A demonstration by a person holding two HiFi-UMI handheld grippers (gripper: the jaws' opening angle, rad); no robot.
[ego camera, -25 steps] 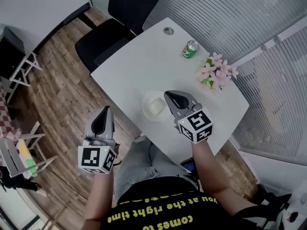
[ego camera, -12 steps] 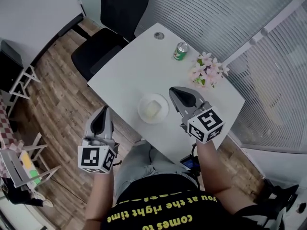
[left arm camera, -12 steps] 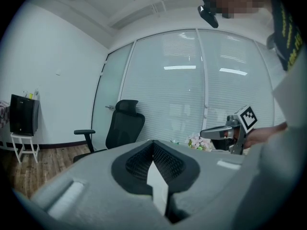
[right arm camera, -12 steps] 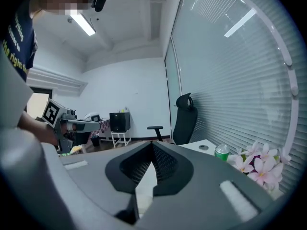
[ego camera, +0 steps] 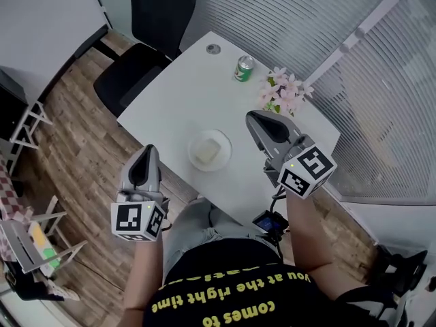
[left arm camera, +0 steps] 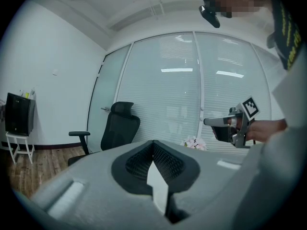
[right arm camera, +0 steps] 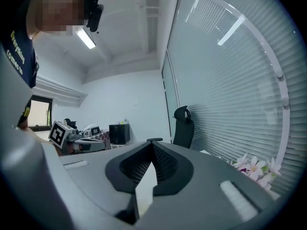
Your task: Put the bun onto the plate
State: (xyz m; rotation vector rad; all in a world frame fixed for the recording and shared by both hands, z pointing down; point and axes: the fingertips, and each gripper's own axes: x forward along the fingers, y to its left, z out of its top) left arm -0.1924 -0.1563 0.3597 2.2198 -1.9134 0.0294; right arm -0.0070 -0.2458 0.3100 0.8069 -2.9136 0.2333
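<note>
A pale bun (ego camera: 206, 151) lies on a round white plate (ego camera: 223, 157) near the front edge of the white table (ego camera: 184, 94). My right gripper (ego camera: 255, 118) hangs high to the right of the plate, shut and holding nothing; its jaws meet at the tip (right arm camera: 153, 143). My left gripper (ego camera: 147, 152) is held off the table's front left edge, over the wooden floor, also shut and holding nothing (left arm camera: 153, 143). Both point roughly level, well above the table. Neither gripper view shows the plate or the bun.
A green can (ego camera: 244, 67) and a bunch of pink flowers (ego camera: 283, 91) stand at the table's far right. A round cable grommet (ego camera: 213, 48) sits at the far corner. A black office chair (ego camera: 146, 26) stands behind the table, window blinds (ego camera: 381, 80) to the right.
My right gripper has risen and drawn away from the plate to the right. My left gripper has come up a little. The bun stays on the plate.
</note>
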